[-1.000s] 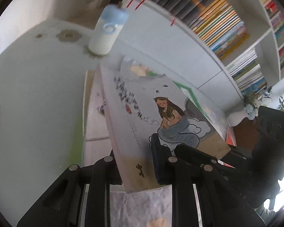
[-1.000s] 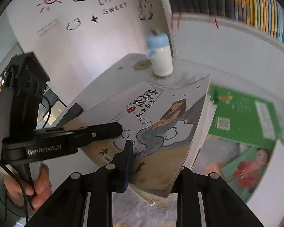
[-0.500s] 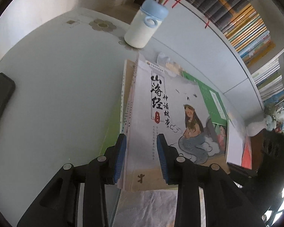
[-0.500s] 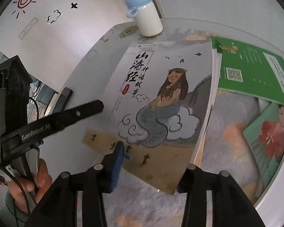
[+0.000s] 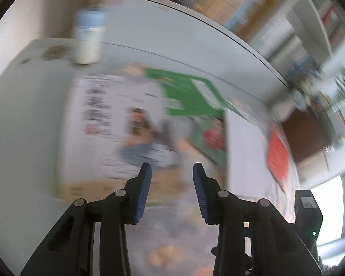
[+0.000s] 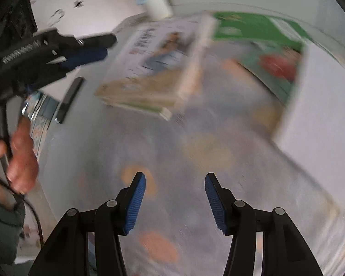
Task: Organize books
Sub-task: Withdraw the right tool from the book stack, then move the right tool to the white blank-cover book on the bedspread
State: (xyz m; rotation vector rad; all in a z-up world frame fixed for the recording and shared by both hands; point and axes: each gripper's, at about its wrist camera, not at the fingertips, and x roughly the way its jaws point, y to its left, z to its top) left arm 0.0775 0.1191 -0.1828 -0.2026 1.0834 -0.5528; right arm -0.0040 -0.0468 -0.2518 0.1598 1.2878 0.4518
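A pale illustrated paperback book [image 6: 158, 69] is lying flat atop a small stack on the white table [image 5: 23, 115], beside a green-covered book [image 5: 191, 94]. The left gripper [image 5: 171, 188] and right gripper [image 6: 174, 197] have just been opening; both are hovering apart, nothing between them. A blue-capped white bottle [image 5: 88, 39] is standing near a blurred bookshelf [image 5: 253, 11].

left claw [image 5: 172, 185] jaws just been opening, nothing between blue pads, pitched steeply down, right claw [image 6: 175, 194] same, gap wider, empty, left hand [image 6: 20, 154] at 9 o'clock in right wrist view, wrapped on handle
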